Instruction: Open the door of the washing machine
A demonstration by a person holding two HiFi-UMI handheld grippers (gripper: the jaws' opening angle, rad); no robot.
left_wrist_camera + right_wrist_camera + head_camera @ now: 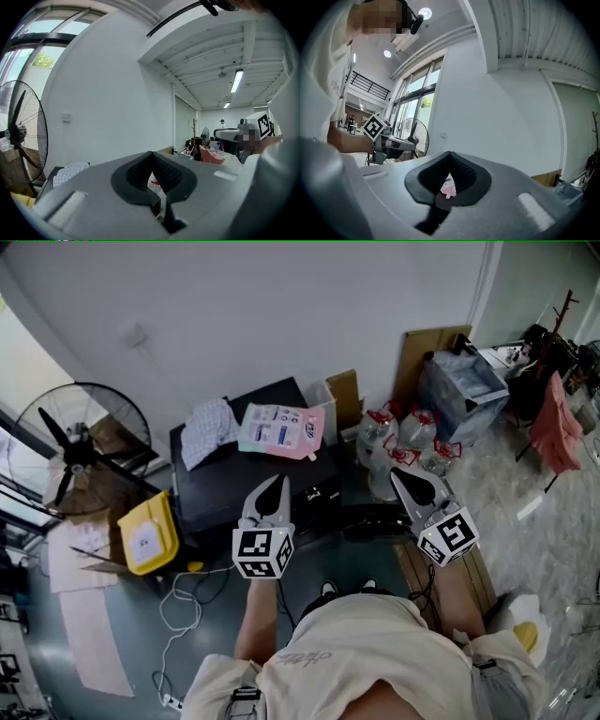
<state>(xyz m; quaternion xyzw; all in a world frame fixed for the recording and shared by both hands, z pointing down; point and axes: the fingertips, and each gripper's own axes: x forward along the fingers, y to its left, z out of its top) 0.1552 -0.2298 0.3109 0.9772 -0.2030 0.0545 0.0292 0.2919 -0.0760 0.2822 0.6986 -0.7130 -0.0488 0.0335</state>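
White wall behind a black washing machine; a cloth and a pink bag lie on top. Left tool and right tool hover near it, jaws together, holding nothing.

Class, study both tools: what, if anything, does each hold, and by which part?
Nothing is held. The left tool and the right tool both have their jaws together, empty.

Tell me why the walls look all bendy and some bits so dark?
Head view: dim, so the black washing machine loses detail. Left gripper view: wide lens curves the wall; window glows bright. Right gripper view: ceiling lamps glare, corners go black.
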